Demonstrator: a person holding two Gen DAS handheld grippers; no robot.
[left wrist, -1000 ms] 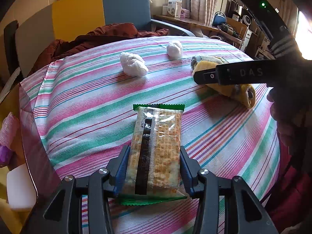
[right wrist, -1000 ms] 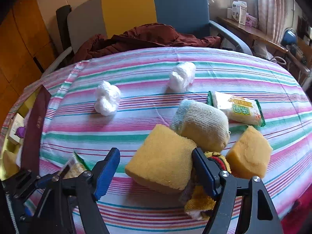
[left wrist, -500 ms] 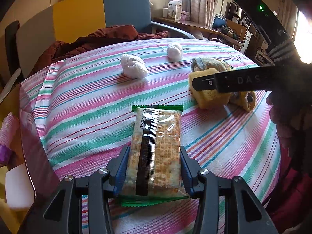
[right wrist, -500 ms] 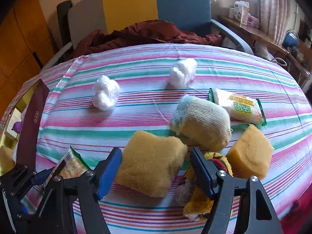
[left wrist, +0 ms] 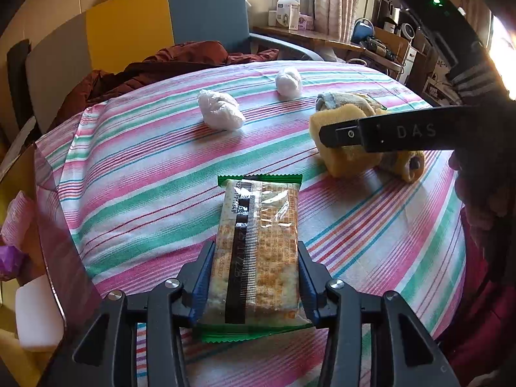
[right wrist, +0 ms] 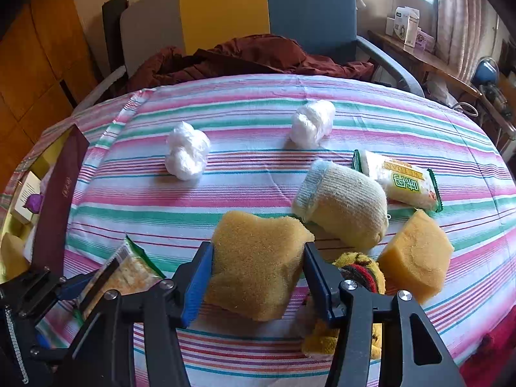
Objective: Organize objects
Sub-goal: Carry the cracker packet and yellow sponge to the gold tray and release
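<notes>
My left gripper (left wrist: 254, 277) is shut on a green-edged cracker packet (left wrist: 258, 251) held just above the striped tablecloth (left wrist: 145, 174). My right gripper (right wrist: 258, 277) is shut on a yellow sponge (right wrist: 258, 258), its sides squeezed between the blue pads. In the left wrist view the right gripper's finger (left wrist: 387, 133) crosses in front of that sponge (left wrist: 342, 158). In the right wrist view the left gripper and its packet (right wrist: 125, 274) show at lower left.
Two white crumpled wads (right wrist: 187, 154) (right wrist: 311, 125), a rolled pale sock (right wrist: 345, 209), a second snack packet (right wrist: 400, 183), another yellow sponge (right wrist: 416, 254) and a striped yellow sock (right wrist: 361, 274) lie on the table. A box with items (left wrist: 22, 258) stands left. Chairs with a maroon jacket (right wrist: 245, 54) stand behind.
My right gripper has closed on the yellow sponge and drawn it toward the near-left, away from the rolled sock. The left gripper keeps hold of the cracker packet, barely moved.
</notes>
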